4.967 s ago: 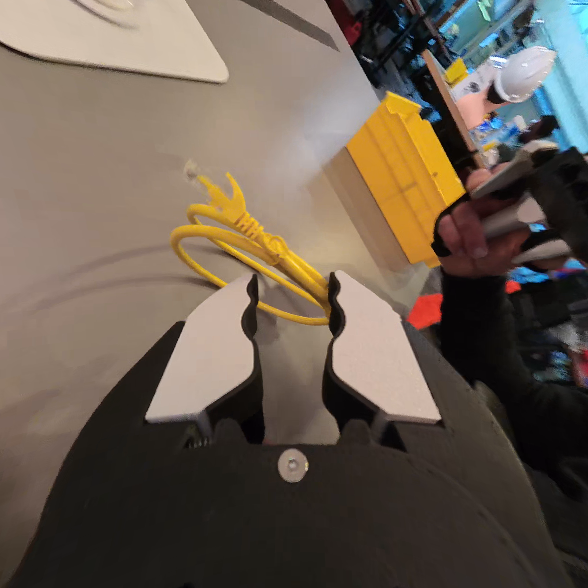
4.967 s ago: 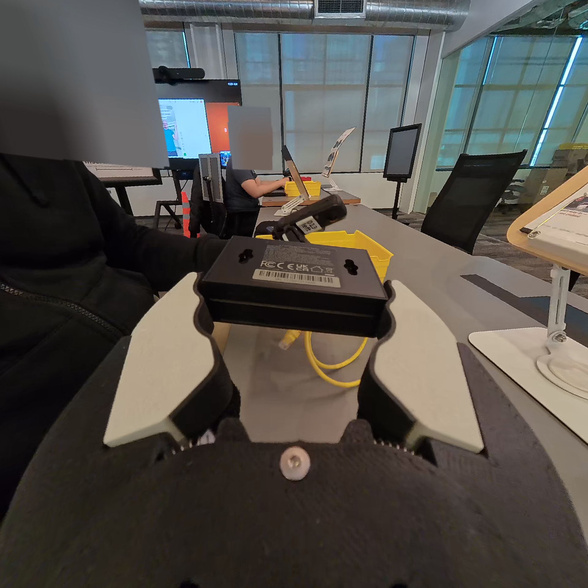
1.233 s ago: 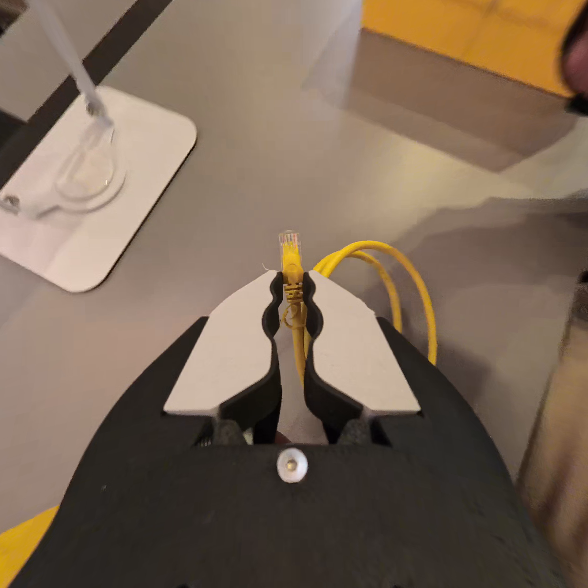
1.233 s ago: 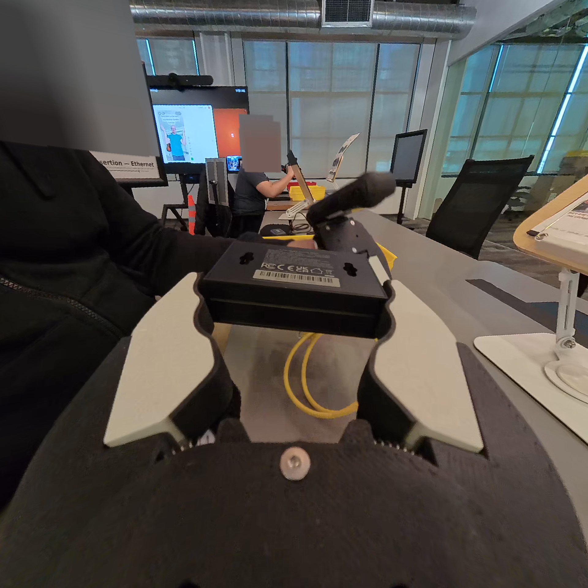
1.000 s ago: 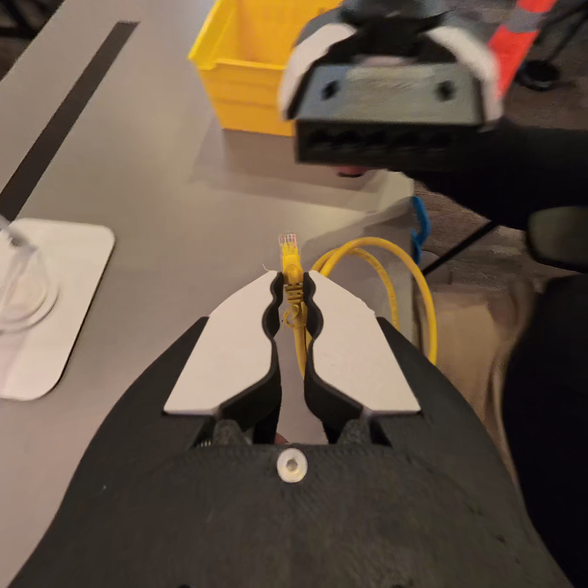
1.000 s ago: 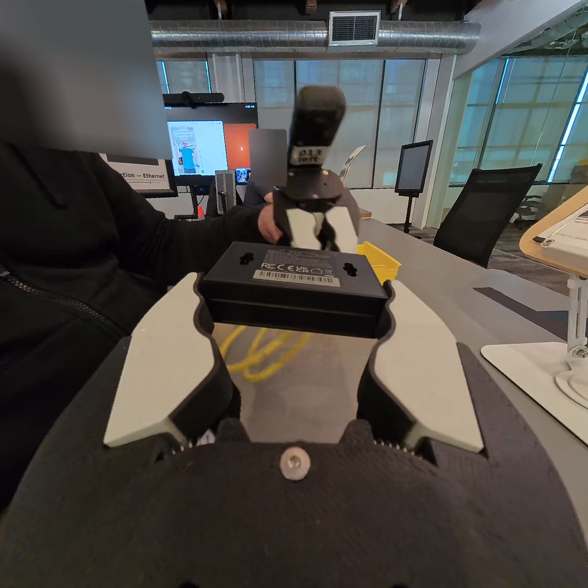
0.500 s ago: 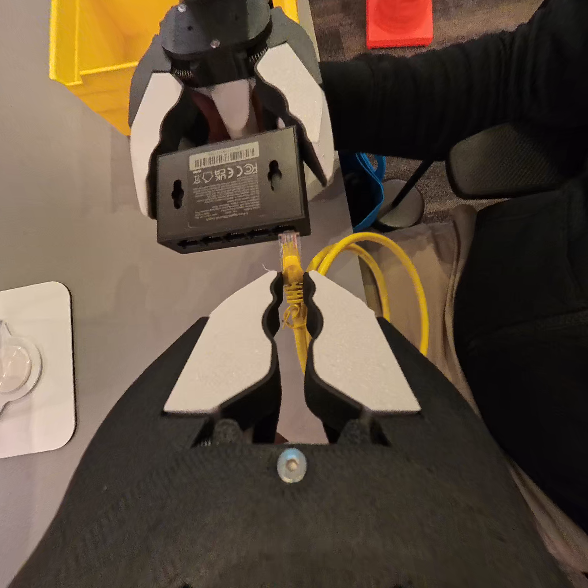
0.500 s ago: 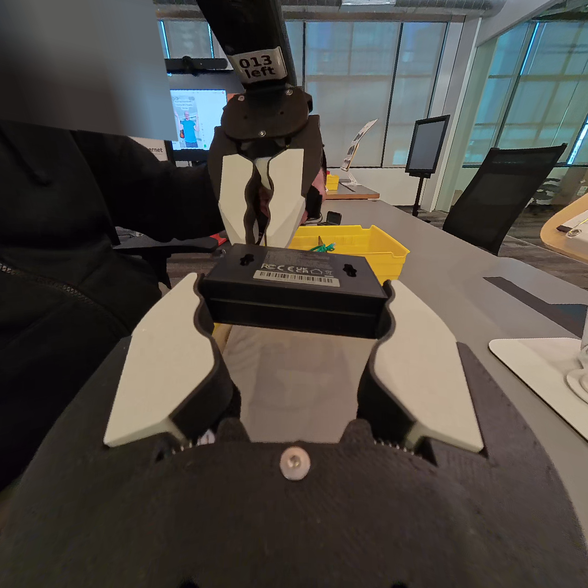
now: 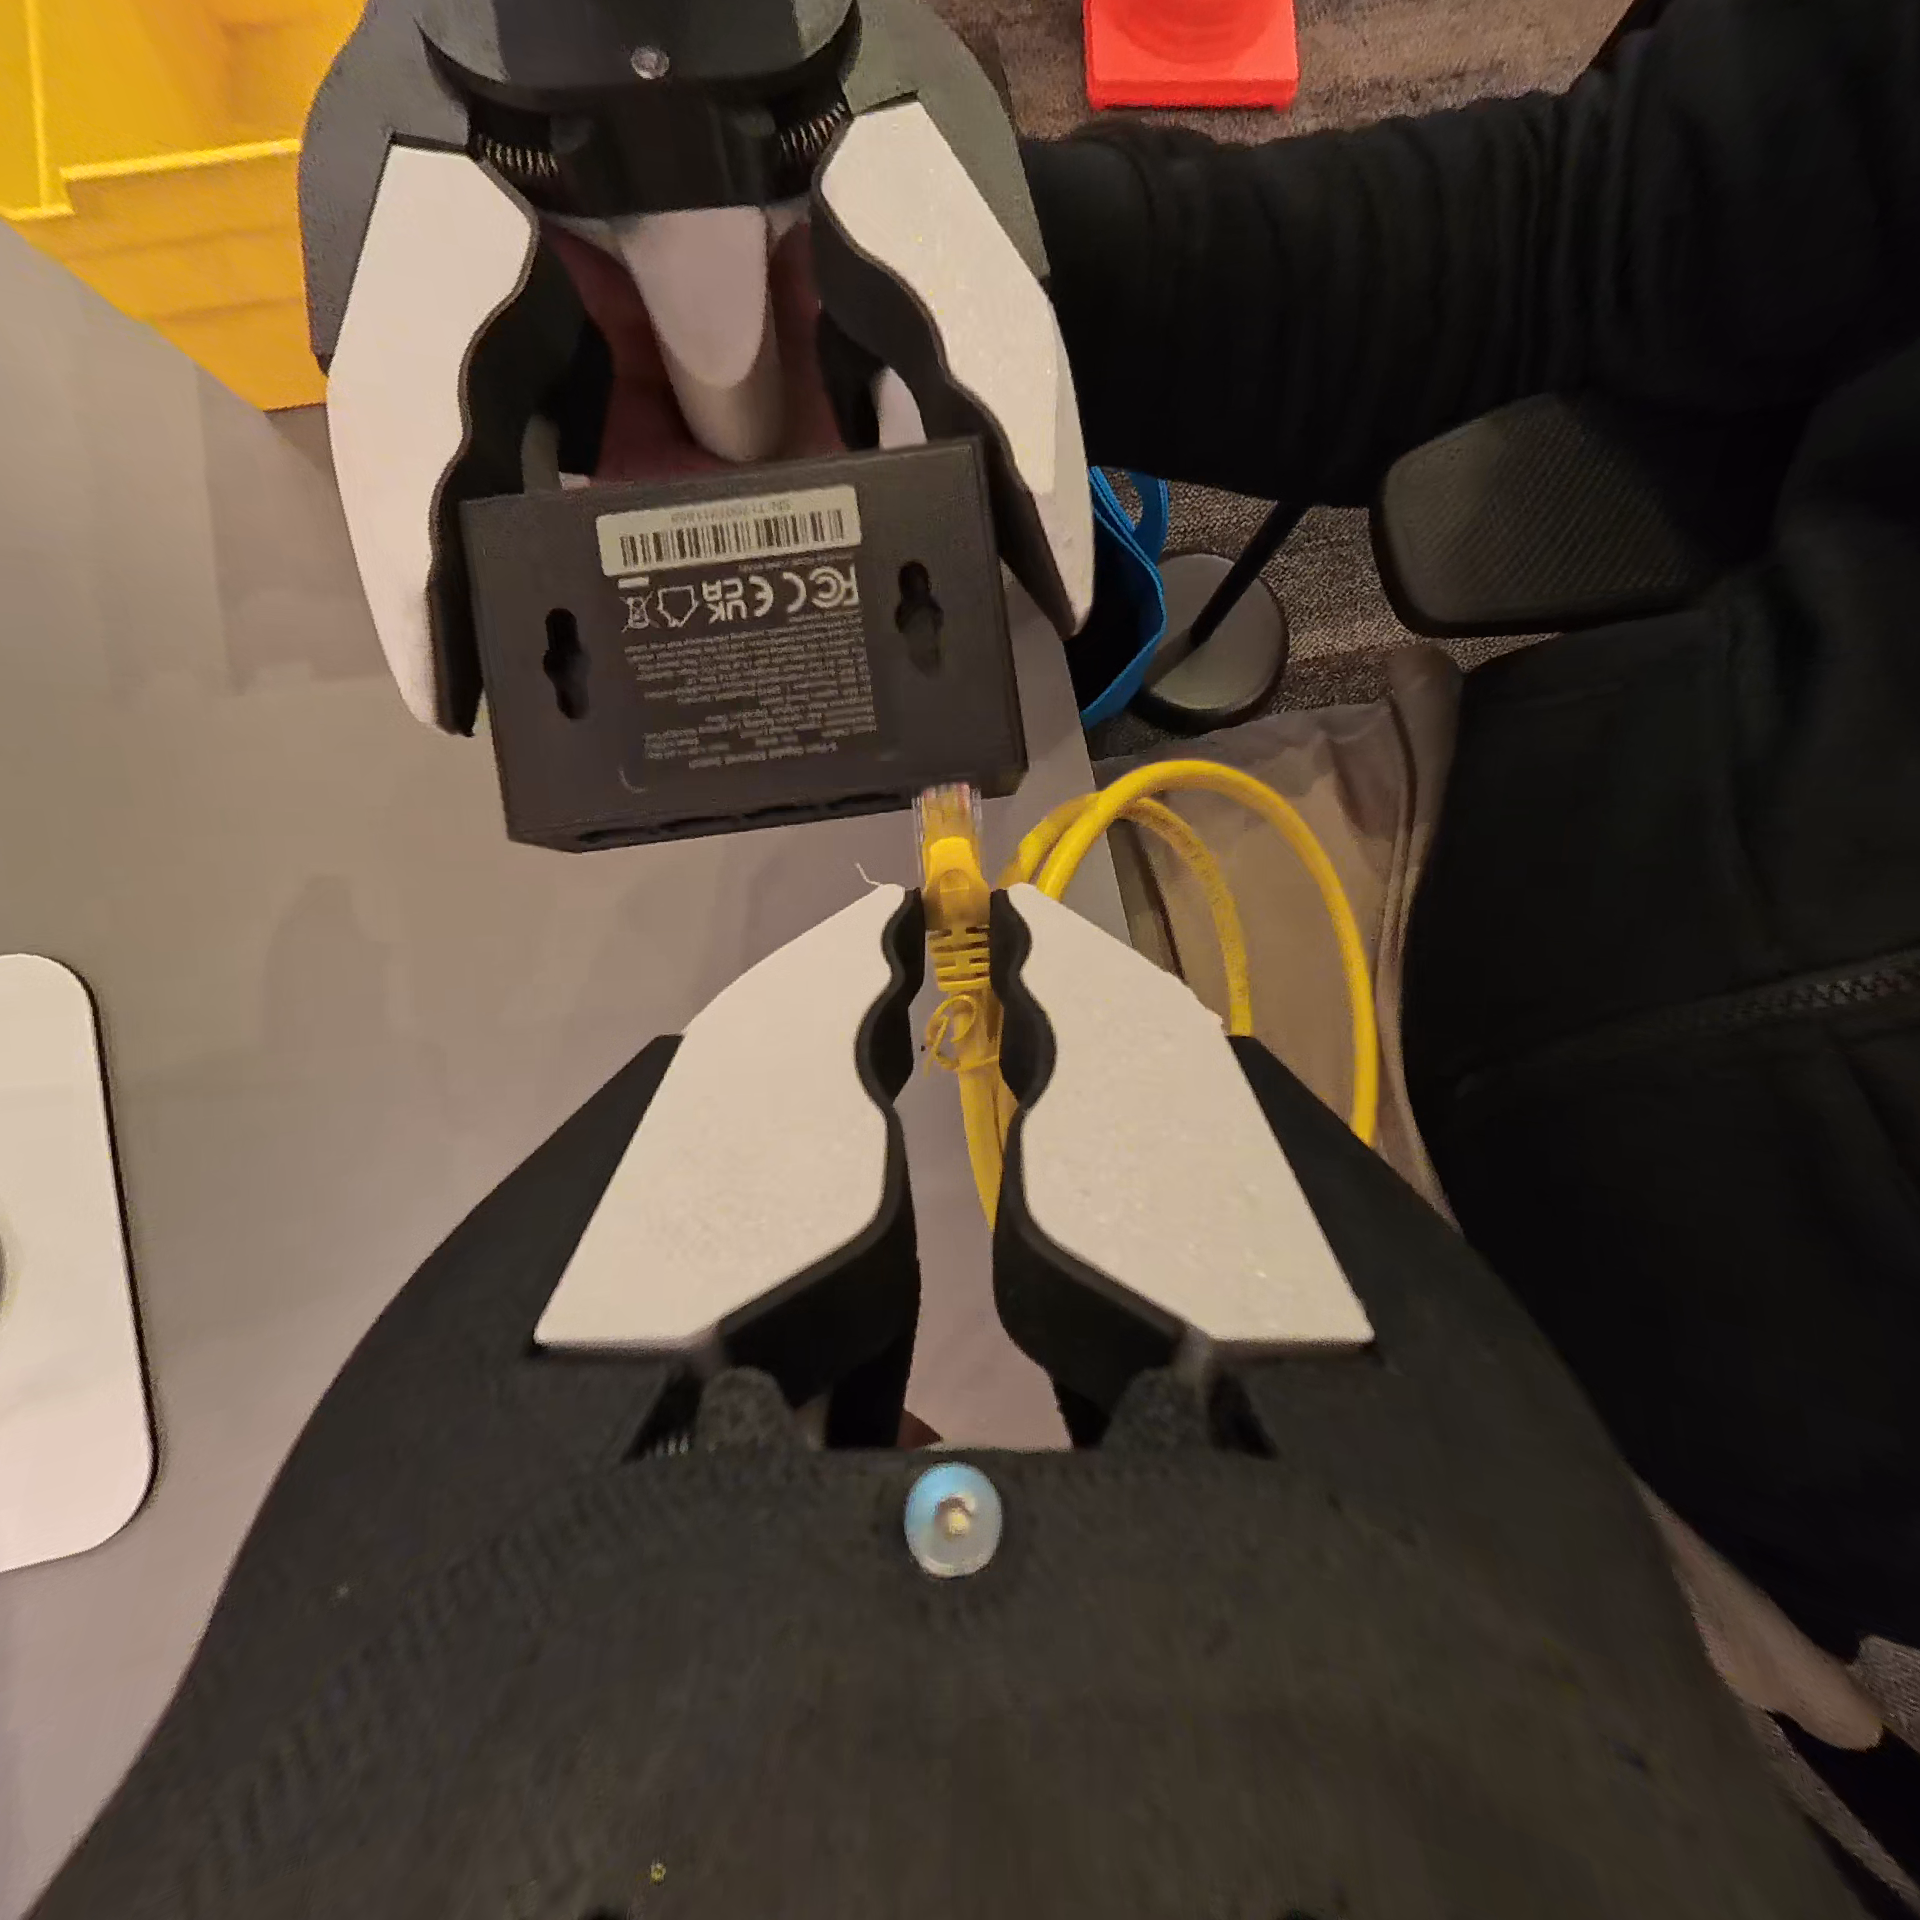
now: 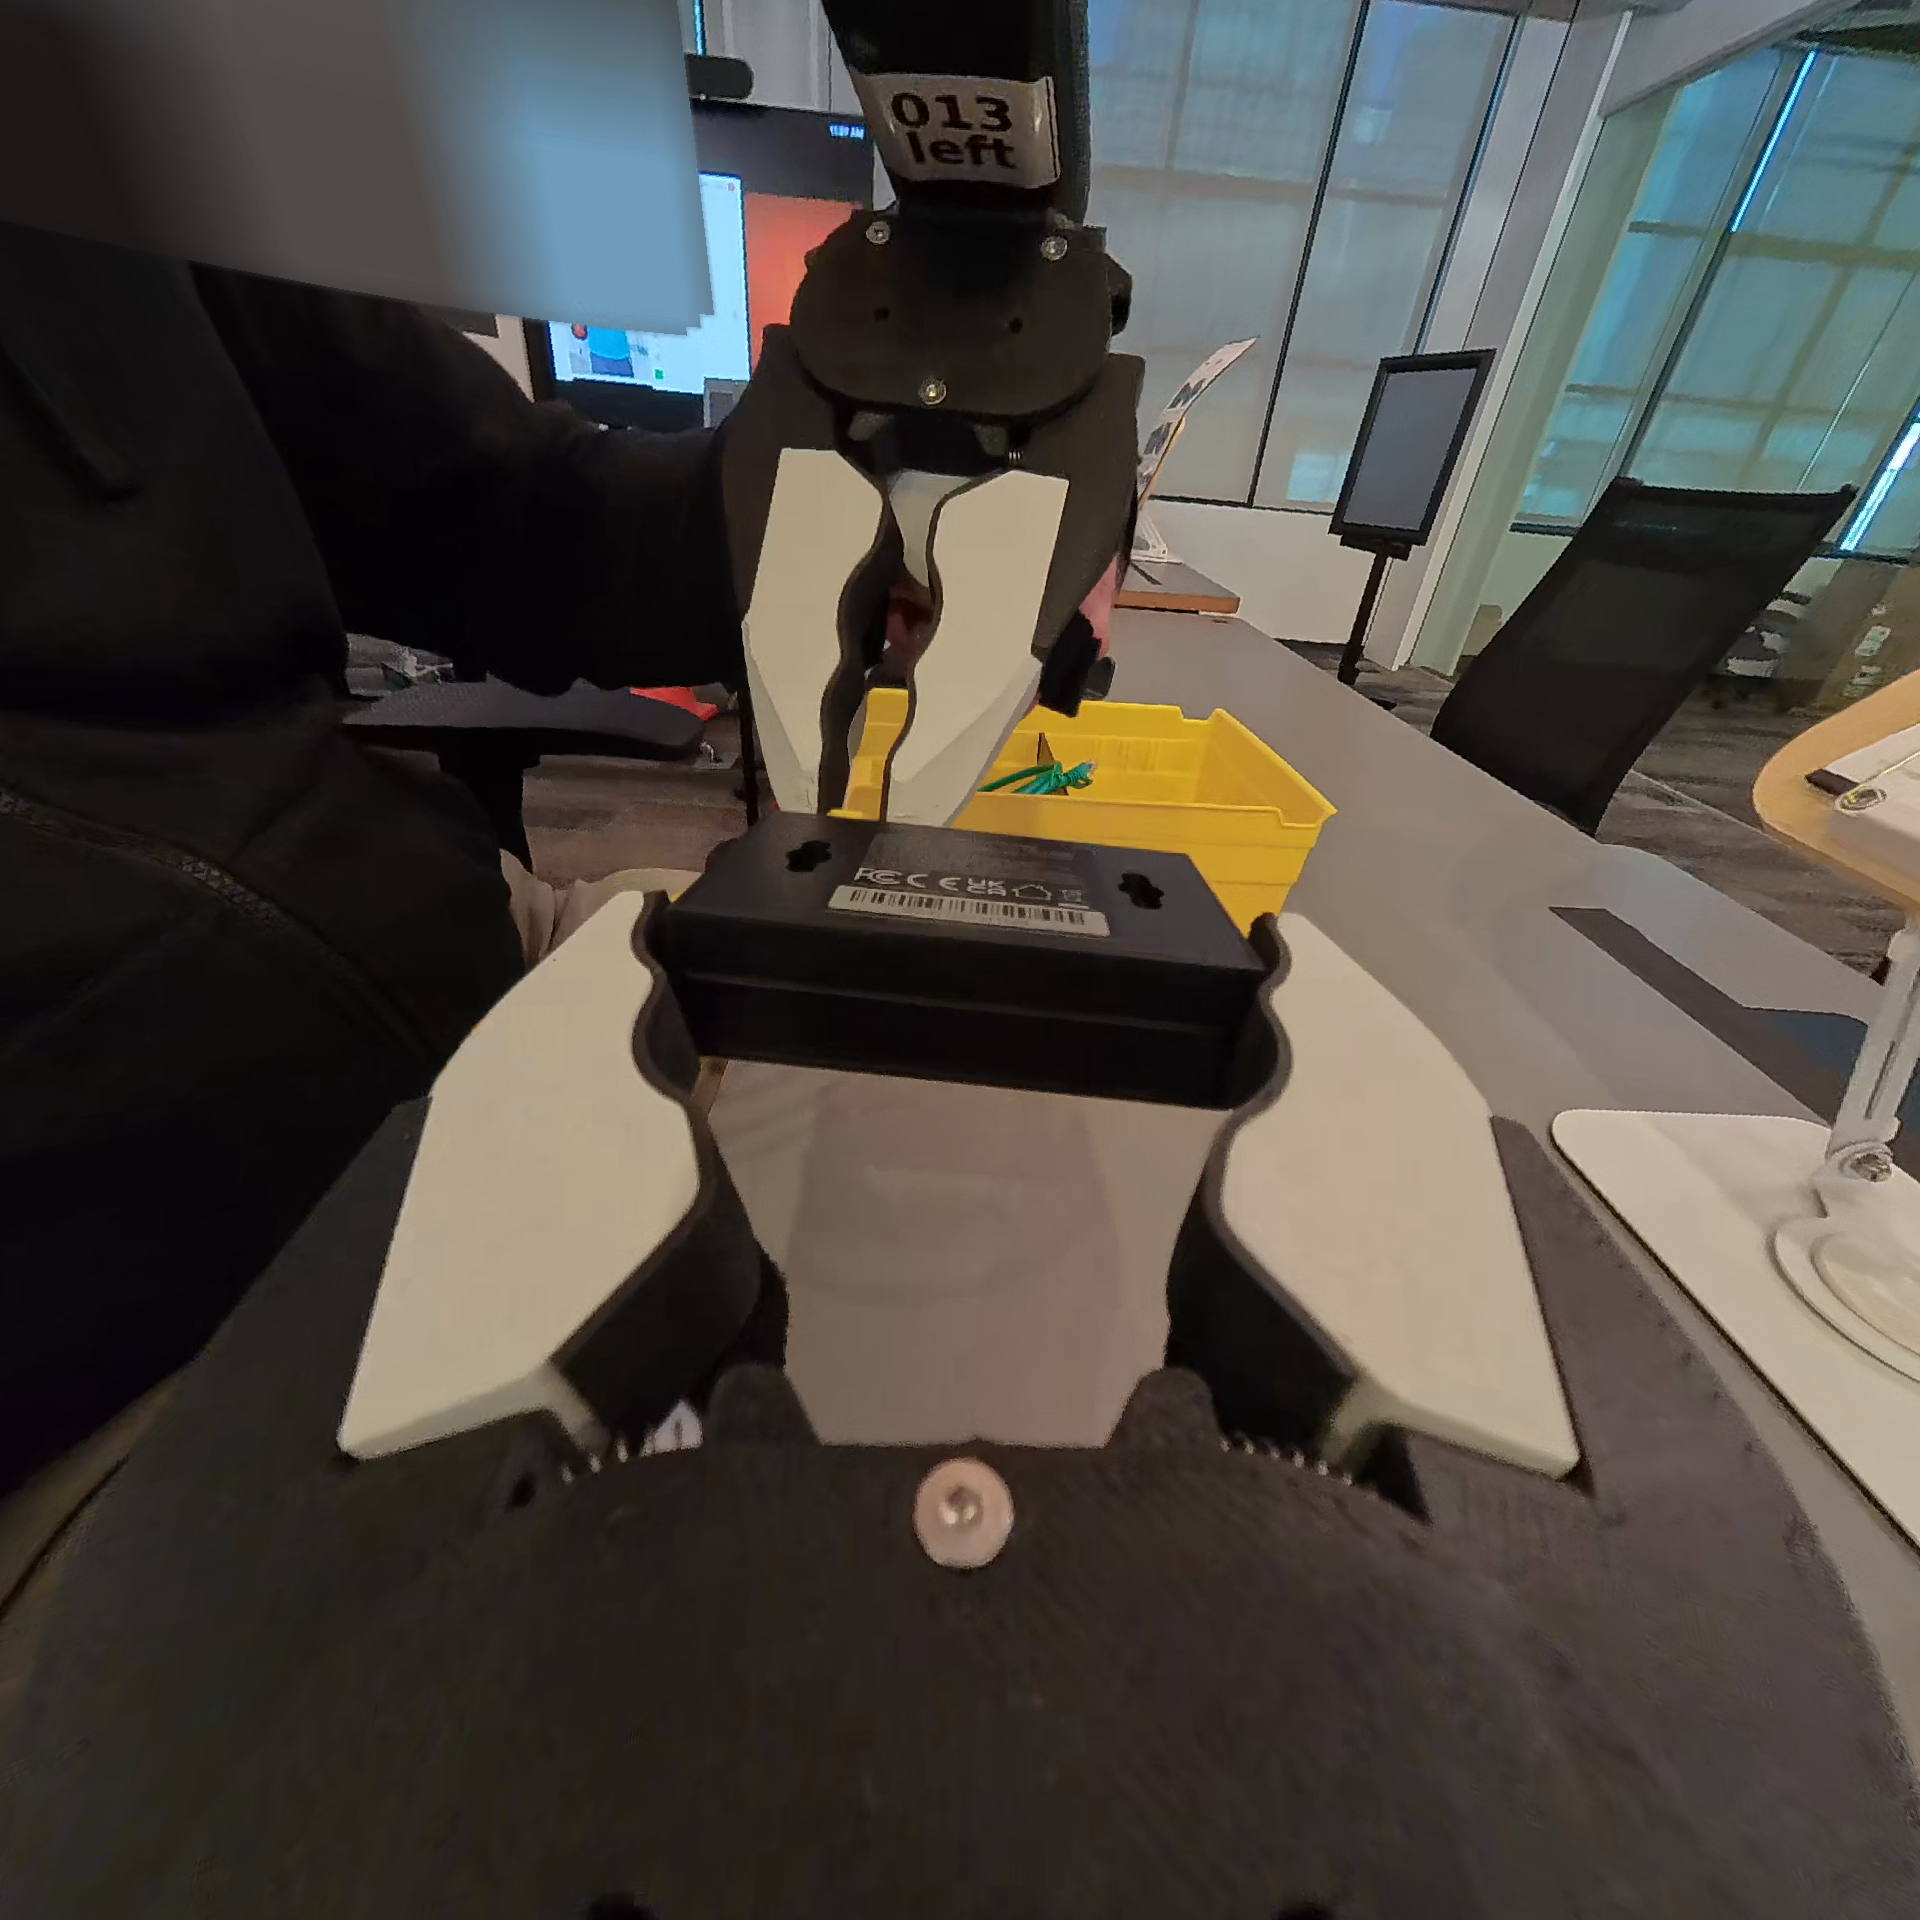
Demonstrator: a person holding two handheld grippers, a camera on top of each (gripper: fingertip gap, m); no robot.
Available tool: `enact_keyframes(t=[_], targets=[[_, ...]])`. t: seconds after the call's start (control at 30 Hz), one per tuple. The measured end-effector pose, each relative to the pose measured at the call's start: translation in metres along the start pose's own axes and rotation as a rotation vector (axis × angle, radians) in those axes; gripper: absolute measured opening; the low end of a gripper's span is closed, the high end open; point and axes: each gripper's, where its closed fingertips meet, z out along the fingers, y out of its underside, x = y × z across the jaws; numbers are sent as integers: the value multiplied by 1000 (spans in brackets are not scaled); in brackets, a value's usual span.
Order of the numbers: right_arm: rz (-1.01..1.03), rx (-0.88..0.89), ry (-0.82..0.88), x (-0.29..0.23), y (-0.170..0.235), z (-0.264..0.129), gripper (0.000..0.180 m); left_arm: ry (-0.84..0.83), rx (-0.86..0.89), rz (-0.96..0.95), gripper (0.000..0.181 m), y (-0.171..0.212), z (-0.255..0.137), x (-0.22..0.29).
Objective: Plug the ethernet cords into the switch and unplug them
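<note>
While held: one switch, one cord.

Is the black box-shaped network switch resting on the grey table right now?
No: the black box-shaped network switch is held above the grey table, clamped between the right hand-held gripper fingers.

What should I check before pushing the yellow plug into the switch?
1. Left gripper clamped on the yellow cord behind its plug: ok.
2. Right gripper gripping the switch by both ends: ok.
3. Plug tip at the end port on the switch's front edge: ok.
4. Plug fully seated: not ok, most of it still outside.
5. Latch side matching the port: cannot tell.
6. Cord loop hanging free: ok.
</note>
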Motion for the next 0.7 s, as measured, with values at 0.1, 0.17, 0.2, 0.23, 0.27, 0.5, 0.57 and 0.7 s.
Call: enact_keyframes(t=[0.1,0.17,0.2,0.23,0.27,0.5,0.57,0.7], targets=[[-15,-41,9,0,3,1,102,-6,-19,10,12,0,1,-1],[-18,-46,17,0,2,0,102,-9,-4,1,11,-4,-2,-1],[-19,-47,22,0,2,-1,102,-18,3,7,11,-6,-3,-2],[-23,-52,33,2,2,-1,102,-25,6,8,11,-6,-4,-3],[-30,-61,41,2,2,-1,102,-23,6,3,11,-6,-4,-3],[-40,-117,70,6,5,0,102,-54,3,-2,11,-3,-3,-8],[-36,-113,73,7,3,0,102,-55,23,-6,11,-5,-5,-9],[-43,-157,79,8,6,1,102,-72,-14,15,10,-1,0,-11]])
